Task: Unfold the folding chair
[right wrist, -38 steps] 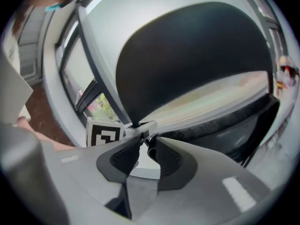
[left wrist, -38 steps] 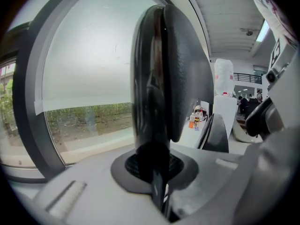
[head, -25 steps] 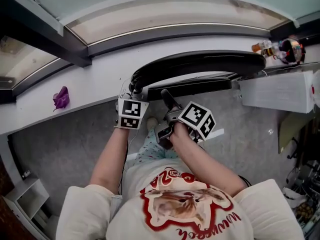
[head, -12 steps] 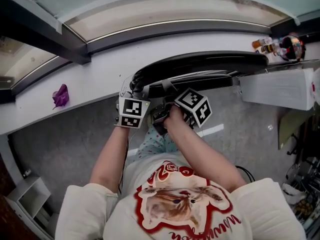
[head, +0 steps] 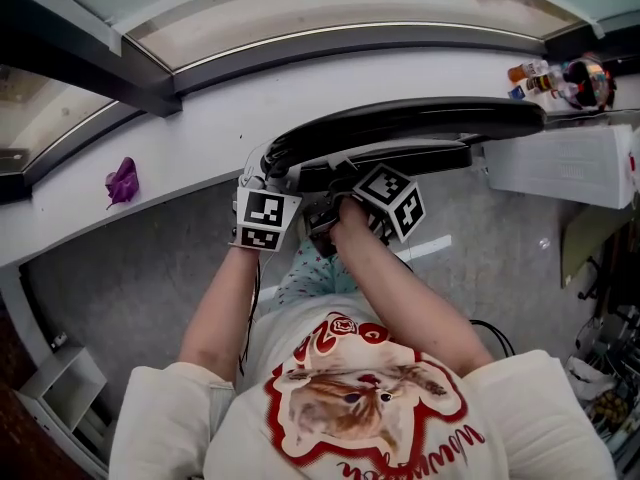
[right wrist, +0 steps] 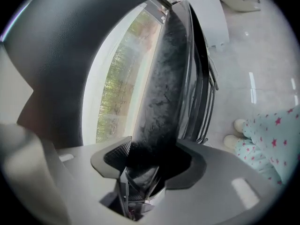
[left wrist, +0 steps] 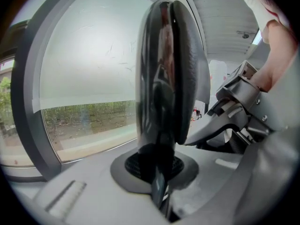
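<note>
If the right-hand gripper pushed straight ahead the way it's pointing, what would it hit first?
The black folded chair: its dusty panel edge already sits between the jaws of the right gripper, which have just been closing on it.

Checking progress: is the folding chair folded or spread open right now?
Folded. The folding chair stands thin, its two black panels close against each other.
</note>
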Available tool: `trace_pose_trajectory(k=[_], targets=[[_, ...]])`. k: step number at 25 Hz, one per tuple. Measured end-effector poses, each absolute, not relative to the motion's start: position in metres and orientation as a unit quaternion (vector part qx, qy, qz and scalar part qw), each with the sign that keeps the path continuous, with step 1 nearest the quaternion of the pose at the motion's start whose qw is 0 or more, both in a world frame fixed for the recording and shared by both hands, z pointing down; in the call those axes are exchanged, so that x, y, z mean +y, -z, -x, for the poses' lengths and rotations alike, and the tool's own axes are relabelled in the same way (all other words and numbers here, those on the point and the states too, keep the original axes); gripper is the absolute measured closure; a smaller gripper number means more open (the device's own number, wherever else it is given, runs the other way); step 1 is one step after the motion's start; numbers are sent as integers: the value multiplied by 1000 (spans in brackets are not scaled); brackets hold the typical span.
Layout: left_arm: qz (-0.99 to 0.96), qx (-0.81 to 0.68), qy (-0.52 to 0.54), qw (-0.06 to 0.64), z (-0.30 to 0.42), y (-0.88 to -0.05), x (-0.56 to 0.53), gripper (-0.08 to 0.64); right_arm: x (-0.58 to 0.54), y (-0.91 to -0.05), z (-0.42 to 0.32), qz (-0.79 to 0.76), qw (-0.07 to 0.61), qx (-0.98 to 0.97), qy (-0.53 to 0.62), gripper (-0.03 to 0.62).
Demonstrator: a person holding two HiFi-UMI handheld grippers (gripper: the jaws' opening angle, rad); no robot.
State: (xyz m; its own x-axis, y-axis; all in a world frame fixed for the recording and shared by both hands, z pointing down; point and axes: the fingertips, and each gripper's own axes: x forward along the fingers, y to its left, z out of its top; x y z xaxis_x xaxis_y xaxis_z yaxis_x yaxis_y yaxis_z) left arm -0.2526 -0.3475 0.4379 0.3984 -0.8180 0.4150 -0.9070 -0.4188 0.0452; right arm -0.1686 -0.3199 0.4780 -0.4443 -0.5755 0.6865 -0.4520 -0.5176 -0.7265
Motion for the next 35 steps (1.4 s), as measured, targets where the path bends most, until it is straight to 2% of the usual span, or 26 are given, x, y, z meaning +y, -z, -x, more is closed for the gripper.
trace_pose_trajectory(k=[12,24,35], targets=[[-793,-566,-159,160,257,-448,-344,541,-255,-487,148,501,27,545,672,373],[-743,-631,-155,160,263,-468,-334,552,-163,-526,123,436,67,580,685,371],[-745,-625,-152,175,258,-490,-315,552,-92,-576,104,395,110,586,699,376]])
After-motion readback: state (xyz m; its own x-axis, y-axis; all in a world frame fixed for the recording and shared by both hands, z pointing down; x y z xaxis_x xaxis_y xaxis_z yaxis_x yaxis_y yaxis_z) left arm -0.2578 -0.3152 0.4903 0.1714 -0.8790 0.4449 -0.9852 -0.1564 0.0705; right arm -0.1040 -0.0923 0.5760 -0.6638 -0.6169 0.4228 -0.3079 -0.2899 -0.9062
